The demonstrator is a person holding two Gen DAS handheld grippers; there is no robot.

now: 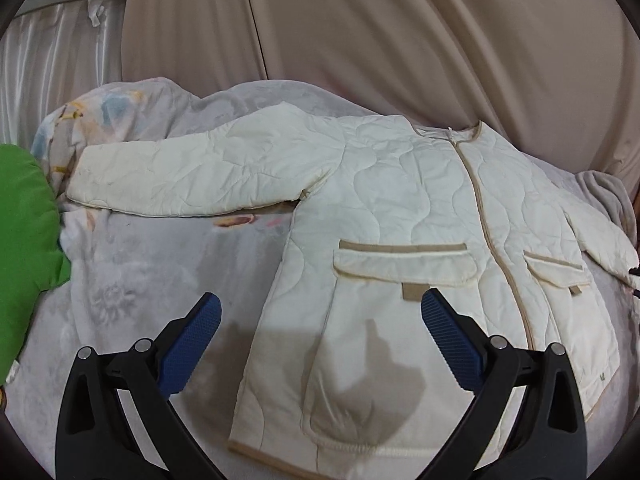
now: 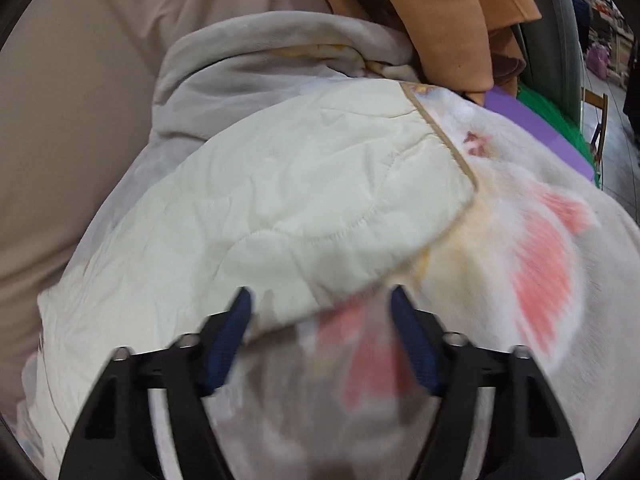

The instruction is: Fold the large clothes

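Observation:
A cream quilted jacket [image 1: 400,208] with tan trim, a zip and two flap pockets lies spread face up on a pale printed blanket [image 1: 140,272]. Its left sleeve [image 1: 180,172] stretches out to the left. My left gripper [image 1: 320,312] is open and empty, hovering over the jacket's lower left hem and pocket. In the right wrist view the jacket's other sleeve [image 2: 280,200], with its tan cuff edge, lies on the blanket [image 2: 540,280]. My right gripper [image 2: 320,300] is open, just above the sleeve's near edge; this view is blurred.
A green cushion [image 1: 24,240] sits at the left edge. Beige curtains [image 1: 360,20] hang behind. An orange-tan garment [image 2: 440,8] hangs at the upper right, with purple [image 2: 540,124] and green items beside it.

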